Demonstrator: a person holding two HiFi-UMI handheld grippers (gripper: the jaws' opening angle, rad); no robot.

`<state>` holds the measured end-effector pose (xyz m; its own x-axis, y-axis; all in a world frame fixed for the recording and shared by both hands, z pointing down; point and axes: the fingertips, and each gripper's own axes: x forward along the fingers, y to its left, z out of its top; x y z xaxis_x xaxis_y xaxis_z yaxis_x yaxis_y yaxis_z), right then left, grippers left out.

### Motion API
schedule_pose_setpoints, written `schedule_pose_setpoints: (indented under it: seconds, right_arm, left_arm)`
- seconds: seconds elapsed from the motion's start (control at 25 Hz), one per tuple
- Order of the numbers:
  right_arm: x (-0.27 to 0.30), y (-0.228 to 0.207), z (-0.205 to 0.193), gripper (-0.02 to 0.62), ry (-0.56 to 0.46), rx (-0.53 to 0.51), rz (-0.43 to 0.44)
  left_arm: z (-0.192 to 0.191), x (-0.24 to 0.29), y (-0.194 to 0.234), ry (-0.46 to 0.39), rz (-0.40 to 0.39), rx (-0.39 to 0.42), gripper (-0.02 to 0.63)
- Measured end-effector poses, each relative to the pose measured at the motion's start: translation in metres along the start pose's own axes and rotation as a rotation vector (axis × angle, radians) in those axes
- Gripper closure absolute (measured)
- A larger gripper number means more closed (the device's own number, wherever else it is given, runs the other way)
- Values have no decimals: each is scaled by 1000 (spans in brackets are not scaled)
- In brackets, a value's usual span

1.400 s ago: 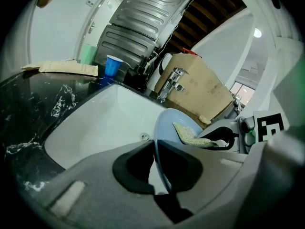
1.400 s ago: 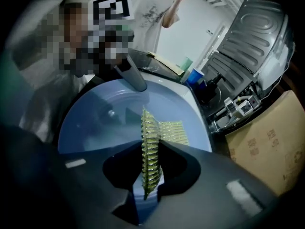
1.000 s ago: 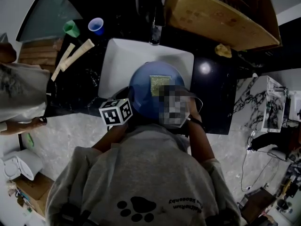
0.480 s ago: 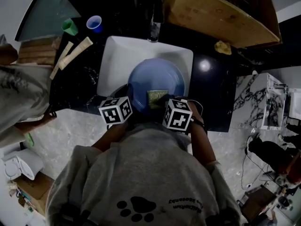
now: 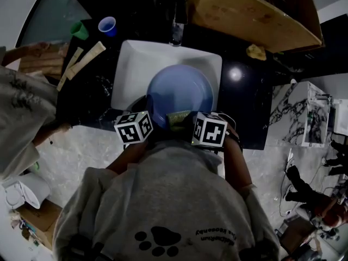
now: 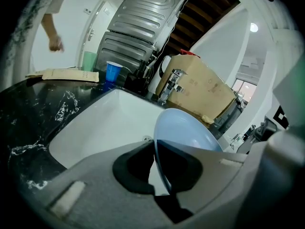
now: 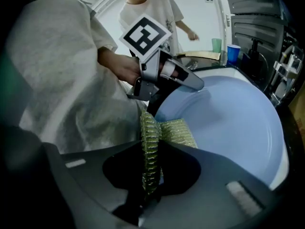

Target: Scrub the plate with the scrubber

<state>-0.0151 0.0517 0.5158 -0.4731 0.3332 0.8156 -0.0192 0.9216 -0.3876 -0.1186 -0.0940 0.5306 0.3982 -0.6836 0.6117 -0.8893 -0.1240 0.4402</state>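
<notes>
the plate [image 5: 179,91] is round, pale blue and bare, tilted over the white sink [image 5: 133,64], with its near left rim pinched in the left gripper [image 6: 159,163]. the scrubber [image 7: 164,128], a glittery yellow-green pad, stands on edge in the right gripper [image 7: 150,175], its far end at the plate's near rim.

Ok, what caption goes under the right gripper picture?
The right gripper pinches a green scrubber on the blue plate that the left gripper holds.
</notes>
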Motion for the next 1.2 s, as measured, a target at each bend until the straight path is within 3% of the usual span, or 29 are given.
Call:
schedule_pose_setpoints:
  seconds: [0.16,0.32,0.44,0.72,0.8,0.92,1.2]
  right_arm:
    - [-14,7,8,520,-65,6,23]
    - [-42,-1,17,520,-169,-17,-45]
    - [-68,-14,22,520,-214,-44,-170]
    - [-111,-68,28,518,-221,-168,-572]
    - [-115,-88,26,518,-182,-228,-706]
    - [-106,-117,11,518,-18,-363,-854]
    - [-79,-151,-18,517,206,-495,-868]
  left_arm:
    - [0,0,0,0,0,1,586]
    - [1,-1,0,-1,1,0,586]
    - [0,-1,0,-1,-1,0,587]
    - [0,0,0,-1,1,1,586]
    - [0,0,0,-2,3,2,586]
    - [0,0,-1,-1,5,9,586]
    - [-1,1,0,12,18,13,586]
